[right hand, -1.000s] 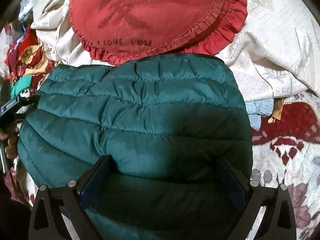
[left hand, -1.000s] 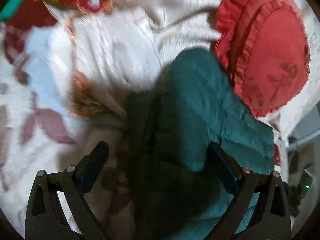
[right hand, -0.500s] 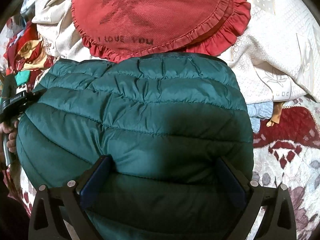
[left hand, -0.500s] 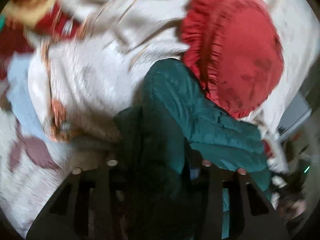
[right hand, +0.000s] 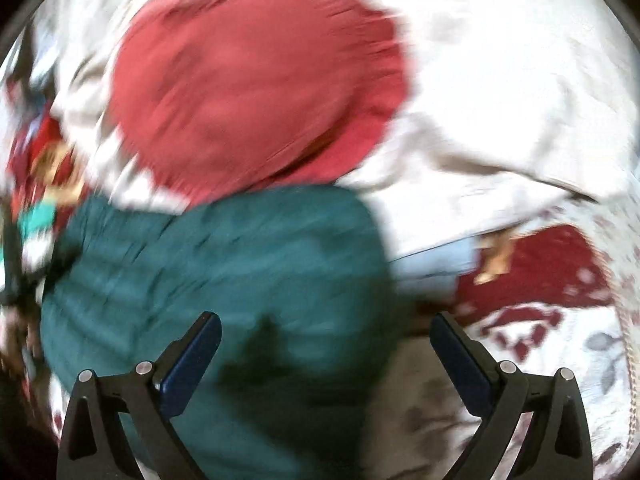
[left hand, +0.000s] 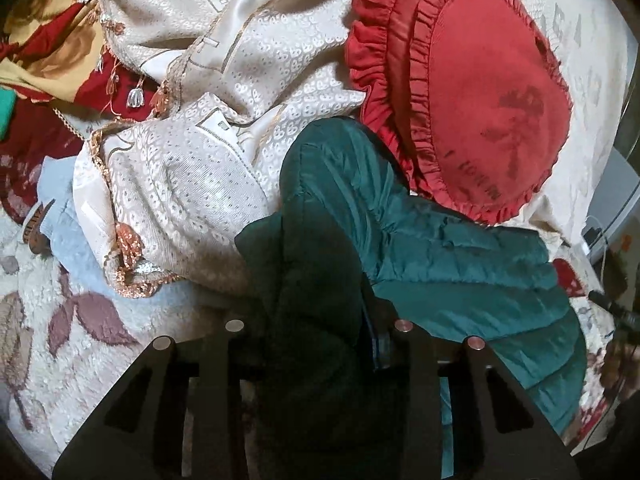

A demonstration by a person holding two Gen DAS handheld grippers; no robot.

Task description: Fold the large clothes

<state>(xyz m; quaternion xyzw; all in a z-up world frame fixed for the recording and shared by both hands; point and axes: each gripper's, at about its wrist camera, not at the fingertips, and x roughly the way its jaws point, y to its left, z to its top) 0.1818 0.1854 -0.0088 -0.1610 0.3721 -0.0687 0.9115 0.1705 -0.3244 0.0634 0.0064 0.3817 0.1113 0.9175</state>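
My left gripper (left hand: 316, 340) pinches the jacket (left hand: 460, 264); my right gripper (right hand: 324, 344) gapes wide above it. The puffy fabric between my left fingers could slip, undoing the fold.

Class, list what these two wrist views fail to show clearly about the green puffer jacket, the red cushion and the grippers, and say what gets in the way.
1. Left wrist view: the left gripper has its jaws closed on the green puffer jacket; dark folds hide the contact.
2. Left wrist view: the jacket's lower part is cut off by the frame edge.
3. Right wrist view: motion blur wipes out the lettering on the red cushion.
4. Right wrist view: blur hides whether the open right gripper touches the jacket.
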